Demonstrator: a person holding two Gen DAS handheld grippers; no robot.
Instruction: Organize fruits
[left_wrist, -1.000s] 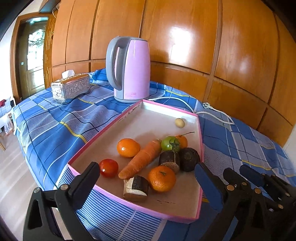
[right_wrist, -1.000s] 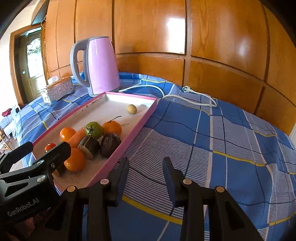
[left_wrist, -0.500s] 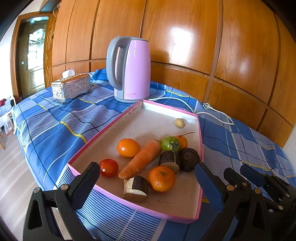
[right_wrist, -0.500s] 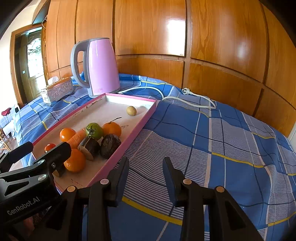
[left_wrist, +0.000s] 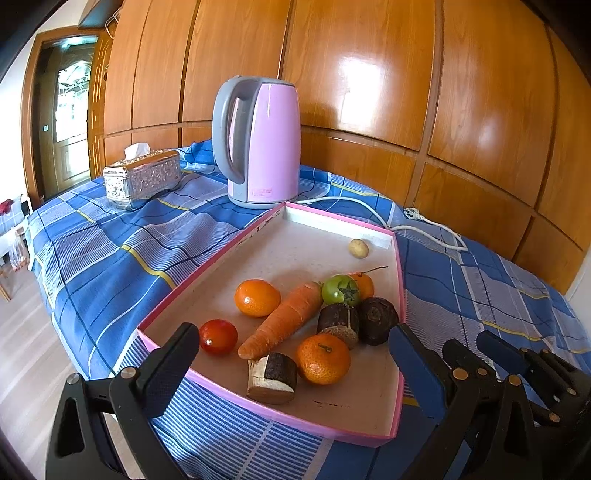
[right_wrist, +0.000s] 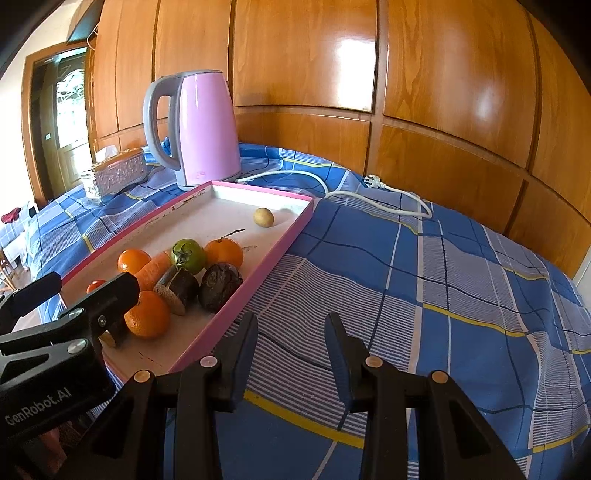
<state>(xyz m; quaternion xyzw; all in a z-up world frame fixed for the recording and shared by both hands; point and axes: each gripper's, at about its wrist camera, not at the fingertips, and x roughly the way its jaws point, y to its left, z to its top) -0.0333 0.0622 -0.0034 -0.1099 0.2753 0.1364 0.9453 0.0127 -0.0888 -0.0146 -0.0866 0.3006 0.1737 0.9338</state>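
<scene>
A pink-rimmed tray (left_wrist: 207, 273) (right_wrist: 284, 240) on the blue checked cloth holds oranges (left_wrist: 323, 358) (left_wrist: 257, 297) (right_wrist: 223, 252), a carrot (left_wrist: 286, 320), a red tomato (left_wrist: 218, 336), a green tomato (left_wrist: 340, 290) (right_wrist: 189, 254), dark sugarcane-like pieces (left_wrist: 273, 376) (left_wrist: 338, 319), a dark round fruit (left_wrist: 377, 315) (right_wrist: 220, 282) and a small pale fruit (left_wrist: 358, 248) (right_wrist: 263, 217). My left gripper (left_wrist: 295, 360) is open and empty at the tray's near end. My right gripper (right_wrist: 290, 354) is open and empty over the cloth, right of the tray.
A pink electric kettle (left_wrist: 258, 142) (right_wrist: 194, 129) stands behind the tray, its white cord (right_wrist: 369, 195) trailing right. A silver tissue box (left_wrist: 142, 177) sits at the far left. Wood panelling backs the table; the table edge drops off at left.
The right gripper's view has shifted slightly, with the tray and kettle sliding a little right in it. The left gripper has barely moved.
</scene>
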